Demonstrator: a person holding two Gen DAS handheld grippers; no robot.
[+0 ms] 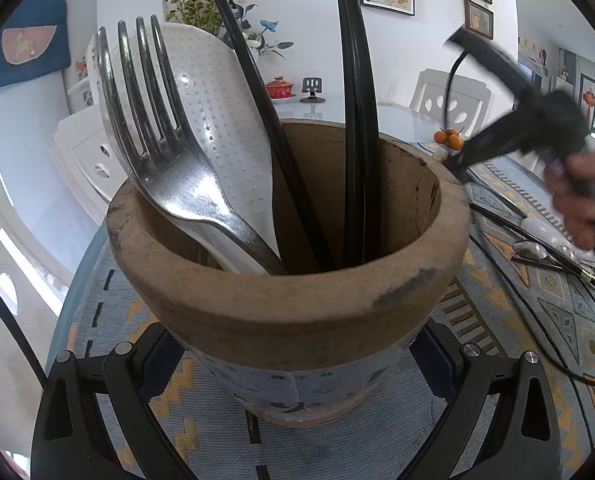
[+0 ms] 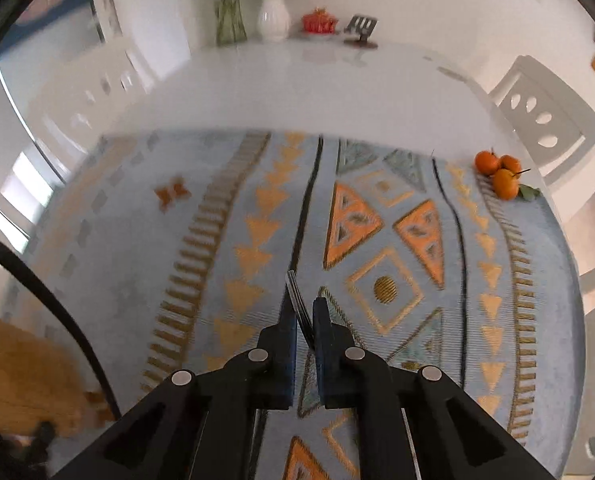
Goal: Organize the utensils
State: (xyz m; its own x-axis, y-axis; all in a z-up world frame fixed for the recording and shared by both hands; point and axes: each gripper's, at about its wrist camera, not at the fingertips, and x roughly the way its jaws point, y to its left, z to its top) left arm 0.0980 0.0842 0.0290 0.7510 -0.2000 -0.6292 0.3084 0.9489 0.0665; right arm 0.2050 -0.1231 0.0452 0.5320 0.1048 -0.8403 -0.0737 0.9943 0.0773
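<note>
While a fork (image 1: 165, 148), rice paddle (image 1: 225, 120) and chopsticks (image 1: 353, 120) fill the pot (image 1: 297, 300) the left claw (image 1: 293, 392) steadies, the right claw (image 2: 304, 320) is clenched on another fork (image 2: 297, 300); a spoon (image 1: 531, 250) waits on the worktop (image 1: 537, 320).

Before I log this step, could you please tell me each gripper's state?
Left gripper: closed on the pot.
Right gripper: closed on a fork.

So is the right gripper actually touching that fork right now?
Touching. The right wrist view shows the fork standing edge-on between the right gripper's fingers, which are closed on it with its tines sticking out past the tips.
</note>
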